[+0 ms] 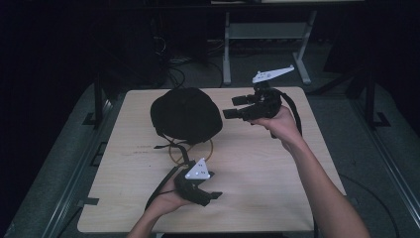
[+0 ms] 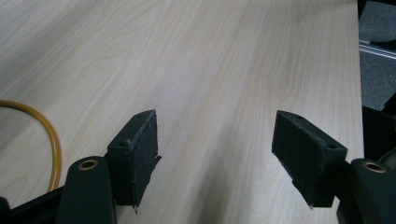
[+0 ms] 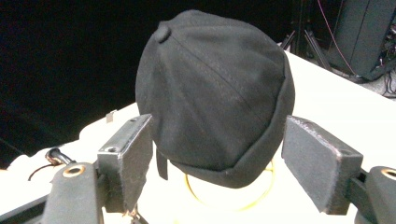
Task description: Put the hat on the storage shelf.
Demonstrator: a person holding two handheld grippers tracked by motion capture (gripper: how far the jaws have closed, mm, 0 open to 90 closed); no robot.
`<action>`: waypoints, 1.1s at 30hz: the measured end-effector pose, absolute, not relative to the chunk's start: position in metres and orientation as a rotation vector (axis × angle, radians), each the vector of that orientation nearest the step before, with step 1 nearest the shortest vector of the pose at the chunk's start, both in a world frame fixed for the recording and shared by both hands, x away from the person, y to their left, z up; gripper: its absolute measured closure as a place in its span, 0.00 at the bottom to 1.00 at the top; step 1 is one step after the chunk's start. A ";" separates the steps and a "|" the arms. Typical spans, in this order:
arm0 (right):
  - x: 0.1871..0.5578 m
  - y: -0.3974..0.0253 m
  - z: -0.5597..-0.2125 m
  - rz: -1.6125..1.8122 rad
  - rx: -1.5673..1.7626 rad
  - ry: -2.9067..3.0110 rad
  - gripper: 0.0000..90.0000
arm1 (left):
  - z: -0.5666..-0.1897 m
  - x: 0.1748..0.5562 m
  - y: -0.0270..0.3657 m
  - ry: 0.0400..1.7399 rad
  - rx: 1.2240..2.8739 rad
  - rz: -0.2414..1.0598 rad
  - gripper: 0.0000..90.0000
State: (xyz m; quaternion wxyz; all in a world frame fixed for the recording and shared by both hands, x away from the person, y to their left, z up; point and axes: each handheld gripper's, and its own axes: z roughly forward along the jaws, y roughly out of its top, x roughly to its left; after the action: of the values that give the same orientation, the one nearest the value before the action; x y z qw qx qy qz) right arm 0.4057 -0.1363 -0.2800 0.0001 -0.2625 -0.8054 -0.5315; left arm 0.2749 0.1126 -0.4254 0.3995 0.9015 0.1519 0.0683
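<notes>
A black cap [image 1: 185, 114] rests on the light wooden table [image 1: 257, 168], covering most of a yellow ring [image 1: 174, 154] beneath it. In the right gripper view the cap [image 3: 215, 88] stands just beyond the two wide-apart jaws, with the yellow ring [image 3: 233, 198] showing under its rim. My right gripper [image 1: 232, 107] is held above the table to the cap's right, open and pointing at it. My left gripper [image 1: 214, 184] lies low near the front edge, open, with bare wood between its jaws. An arc of the yellow ring [image 2: 49, 135] shows at the left of the left gripper view.
The cap's black straps [image 1: 171, 146] trail toward the front. Beyond the table's far edge stand a grey frame [image 1: 267, 34] and tangled cables [image 1: 173, 59] on the dark floor. Black posts [image 1: 98, 99] flank the table's sides.
</notes>
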 end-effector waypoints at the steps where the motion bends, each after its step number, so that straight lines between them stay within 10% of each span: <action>1: 0.405 -0.138 -0.281 -1.668 -0.832 -2.530 0.27 | -0.425 0.275 0.113 0.384 2.280 0.172 0.35; 33: 0.382 -0.187 -0.314 -1.639 -0.930 -2.502 0.21 | -0.427 0.276 0.113 0.414 2.278 0.187 0.30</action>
State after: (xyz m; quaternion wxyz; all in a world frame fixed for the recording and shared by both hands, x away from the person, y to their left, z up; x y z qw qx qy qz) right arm 0.3821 -0.1871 -0.3143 0.0044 -0.2968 -0.7988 -0.5233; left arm 0.2760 0.1132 -0.4267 0.3981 0.8996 0.1636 0.0738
